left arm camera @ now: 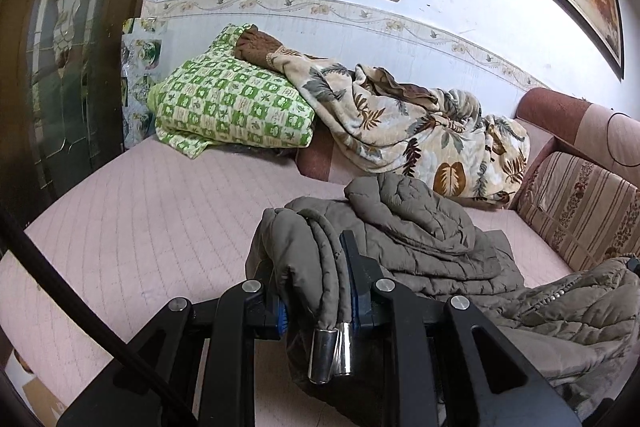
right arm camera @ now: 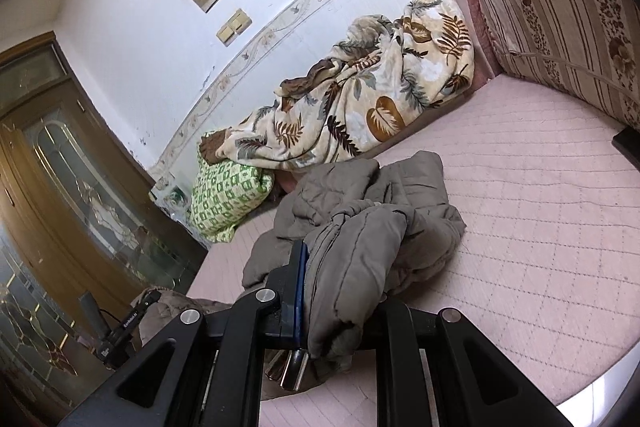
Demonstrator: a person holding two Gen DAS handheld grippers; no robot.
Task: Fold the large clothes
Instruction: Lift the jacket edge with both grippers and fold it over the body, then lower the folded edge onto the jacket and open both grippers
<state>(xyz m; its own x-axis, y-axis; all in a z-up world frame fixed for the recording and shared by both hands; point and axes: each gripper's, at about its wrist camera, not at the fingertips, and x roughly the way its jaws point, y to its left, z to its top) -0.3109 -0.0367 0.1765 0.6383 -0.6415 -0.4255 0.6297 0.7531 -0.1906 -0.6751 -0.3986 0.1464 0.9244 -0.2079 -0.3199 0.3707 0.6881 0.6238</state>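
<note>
A grey-brown quilted jacket [left arm camera: 420, 239] lies bunched on the pink quilted bed [left arm camera: 140, 211]. My left gripper [left arm camera: 310, 247] is shut on a padded edge of it, with the drawcord and its metal ends [left arm camera: 330, 355] hanging between the fingers. In the right wrist view the same jacket [right arm camera: 372, 211] is heaped ahead, and my right gripper [right arm camera: 344, 263] is shut on a thick fold of it; the right finger is hidden under the cloth. Both held parts are lifted off the bed [right arm camera: 540, 207].
A leaf-print blanket [left arm camera: 420, 123] and a green checked pillow [left arm camera: 228, 103] lie along the wall. A striped sofa cushion [left arm camera: 580, 203] bounds the bed on the right. A wooden glass door [right arm camera: 60, 187] stands at the left. The other gripper [right arm camera: 124, 323] shows at lower left.
</note>
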